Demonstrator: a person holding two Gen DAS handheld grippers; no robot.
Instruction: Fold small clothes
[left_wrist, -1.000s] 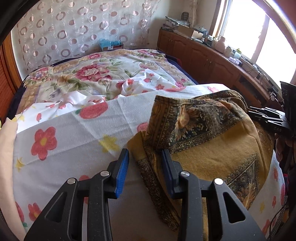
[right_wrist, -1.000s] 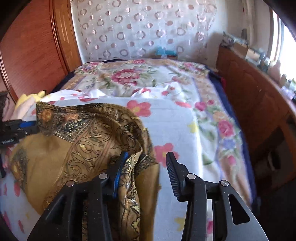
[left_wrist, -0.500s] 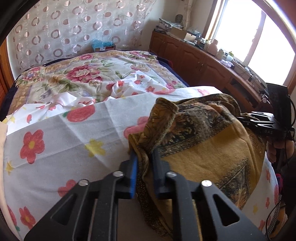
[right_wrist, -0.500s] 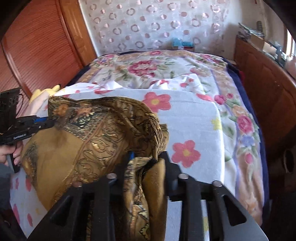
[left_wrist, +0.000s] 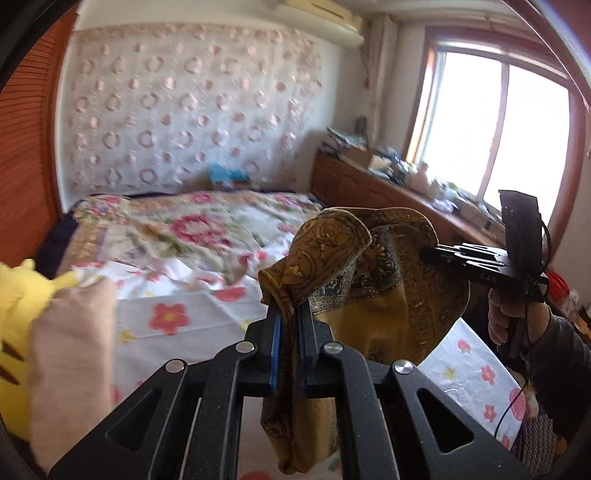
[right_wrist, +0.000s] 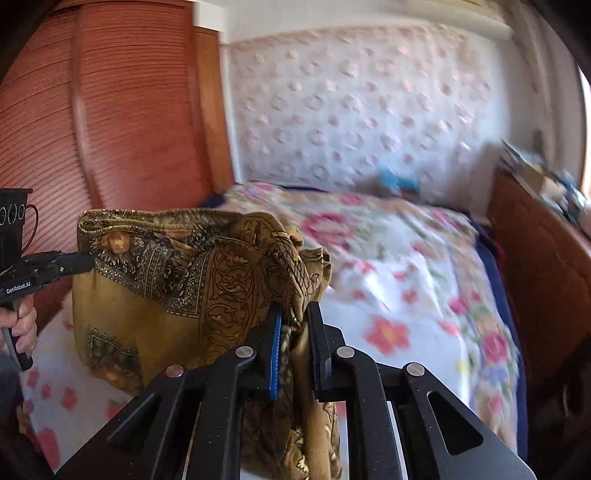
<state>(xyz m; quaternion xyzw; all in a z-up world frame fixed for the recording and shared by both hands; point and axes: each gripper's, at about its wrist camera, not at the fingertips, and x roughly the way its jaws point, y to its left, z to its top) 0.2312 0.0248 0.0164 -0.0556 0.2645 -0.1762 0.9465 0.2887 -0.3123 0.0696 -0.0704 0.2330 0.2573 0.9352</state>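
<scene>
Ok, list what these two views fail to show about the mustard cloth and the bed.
- Mustard cloth, left wrist view: bottom hem cut off by the left gripper.
- Same cloth, right wrist view: lower folds hidden behind the right gripper.
- Bed: print smeared by blur.

Cloth (left_wrist: 388, 295) now clamped, lifted off bed (left_wrist: 207, 295)

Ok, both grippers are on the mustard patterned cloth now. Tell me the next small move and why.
Probably draw the two grippers apart to stretch the top edge. The left gripper and right gripper have just closed, each pinching a bunched corner of the mustard patterned cloth, which hangs slack and crumpled between them above the flowered sheet. Flattening it first should make a clean fold possible.
</scene>
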